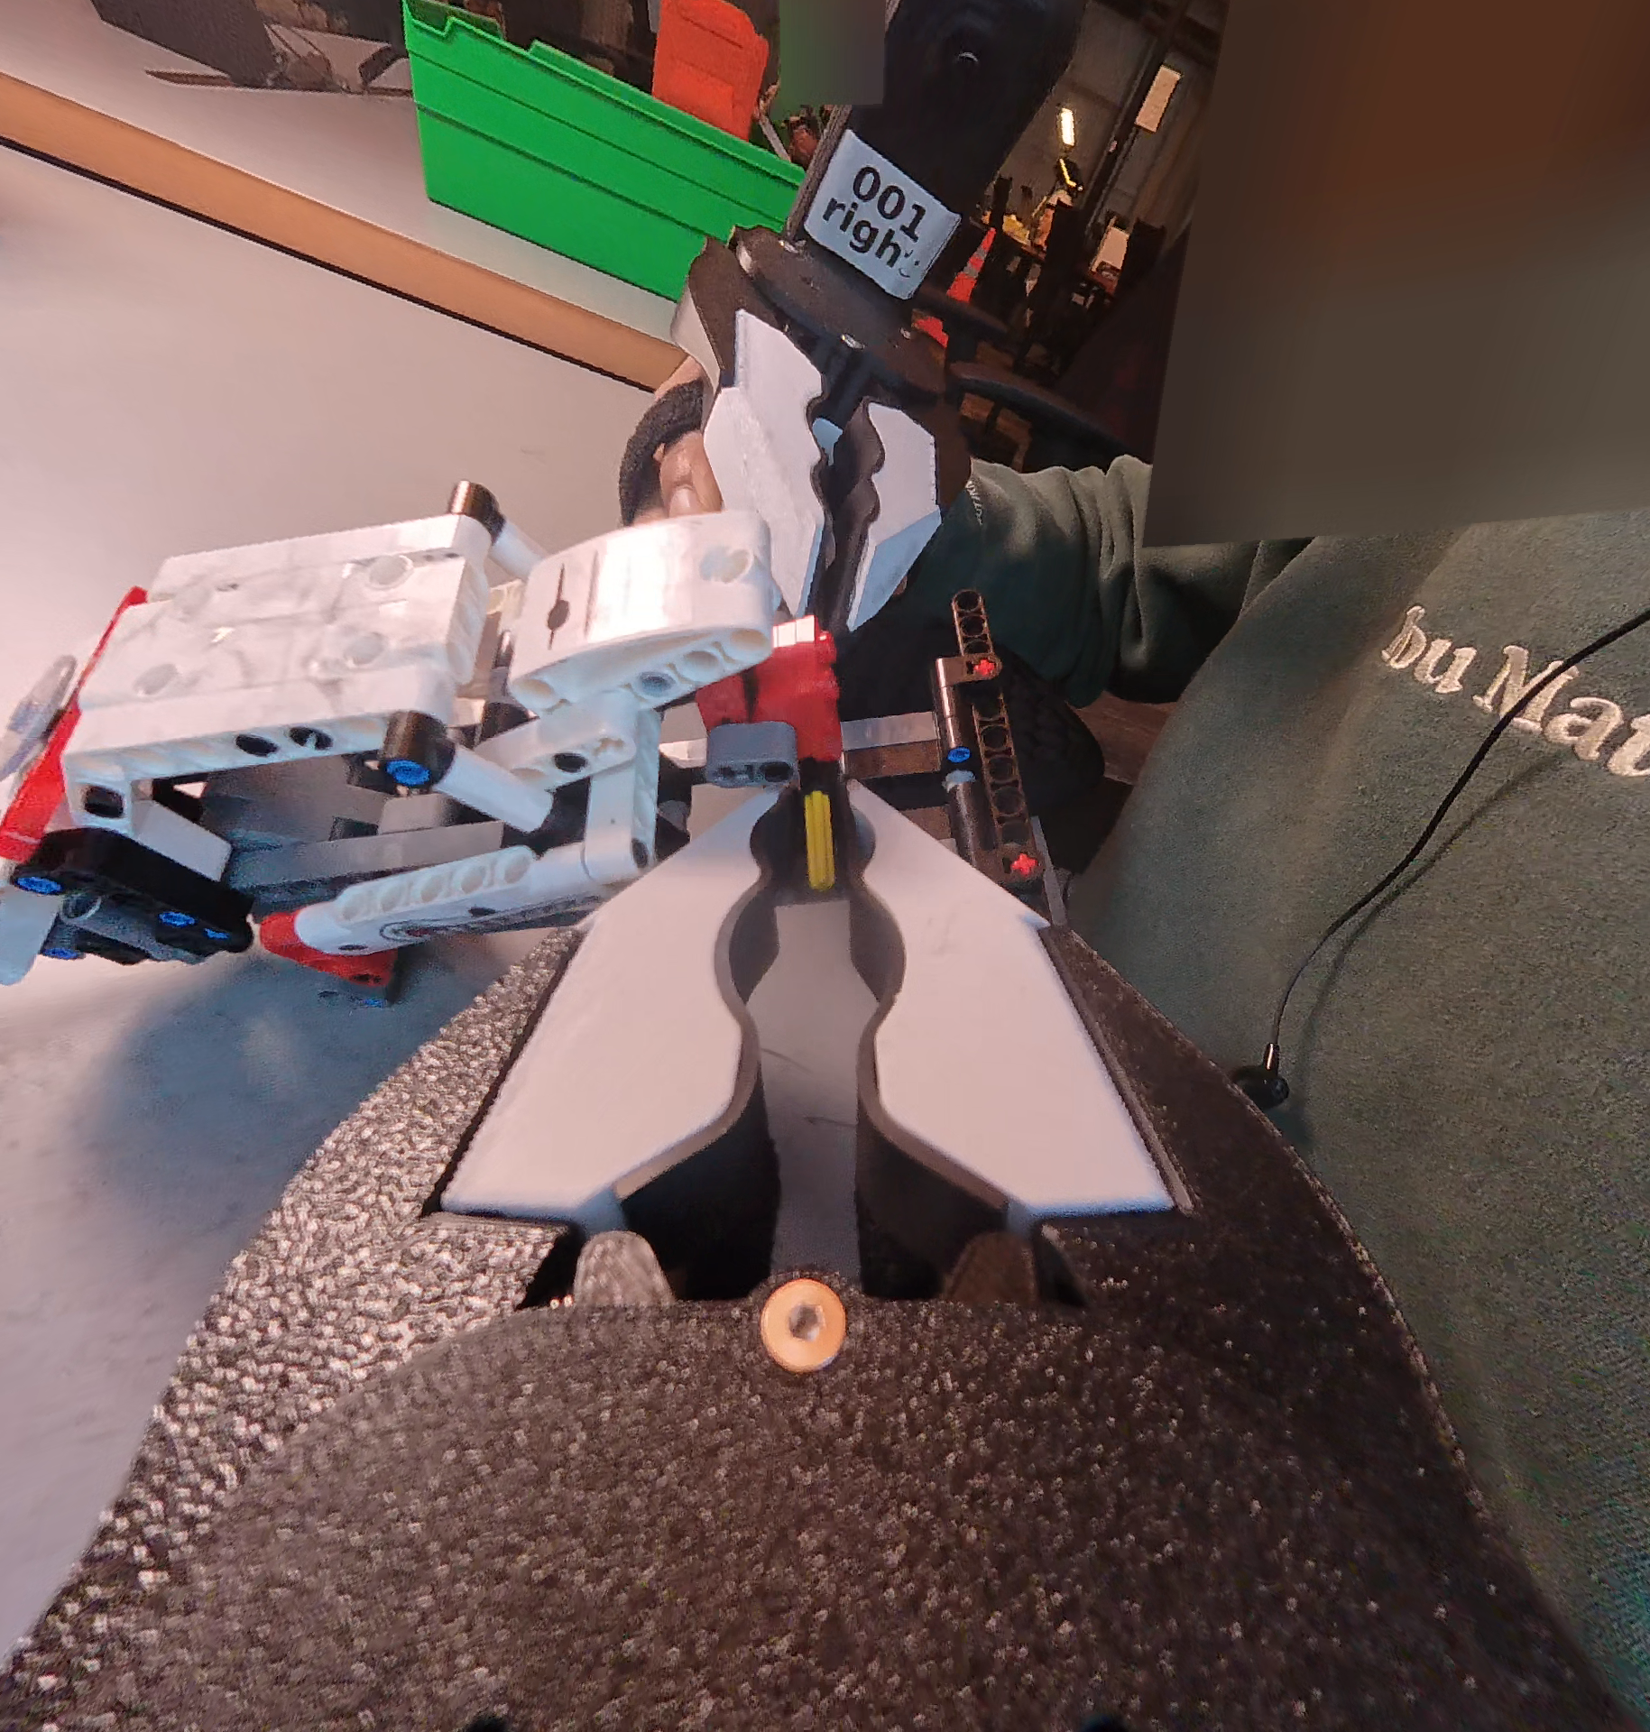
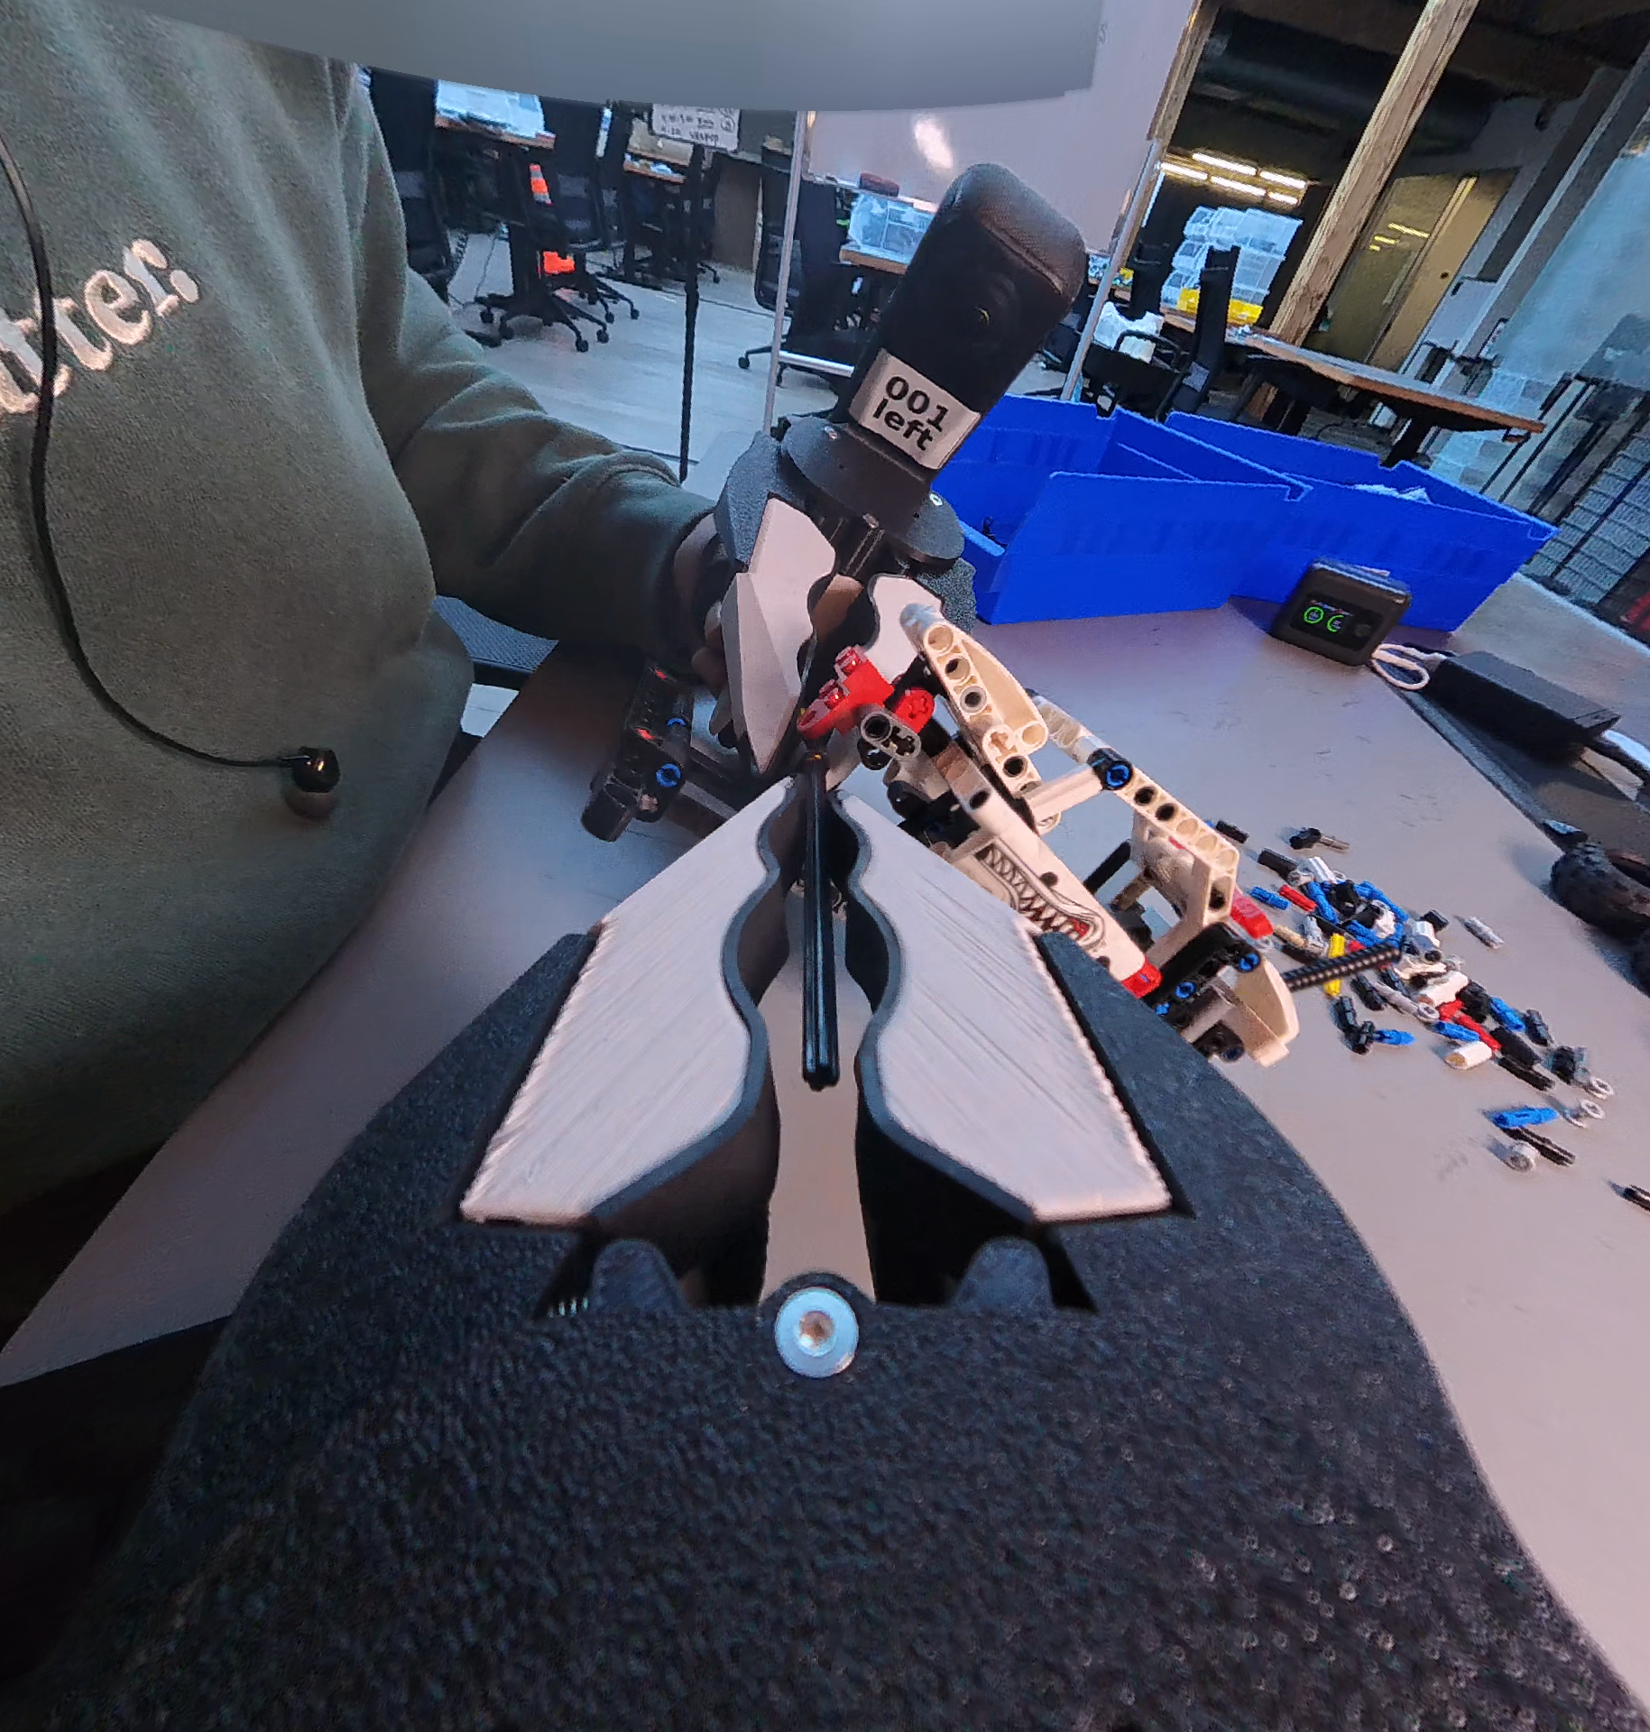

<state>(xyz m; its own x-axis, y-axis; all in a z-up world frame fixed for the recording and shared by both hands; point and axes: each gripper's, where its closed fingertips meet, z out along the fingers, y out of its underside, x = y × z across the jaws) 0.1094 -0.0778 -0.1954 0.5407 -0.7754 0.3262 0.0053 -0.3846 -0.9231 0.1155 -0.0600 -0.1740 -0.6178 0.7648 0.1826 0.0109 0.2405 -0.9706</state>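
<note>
My left claw (image 1: 819, 843) clenches a ribbed yellow pin (image 1: 818, 841) at twelve o'clock; my right claw (image 2: 813, 825) grips a slim black rod (image 2: 816, 975) beside the white brick model (image 2: 1064, 825).

Dim, warped edges, perhaps motion-blurred

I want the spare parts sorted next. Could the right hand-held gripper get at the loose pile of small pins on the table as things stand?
Probably not yet: the right hand-held gripper is shut on a black axle, so its jaws are occupied. The pin pile lies uncovered on the table, beside the brick model.
</note>
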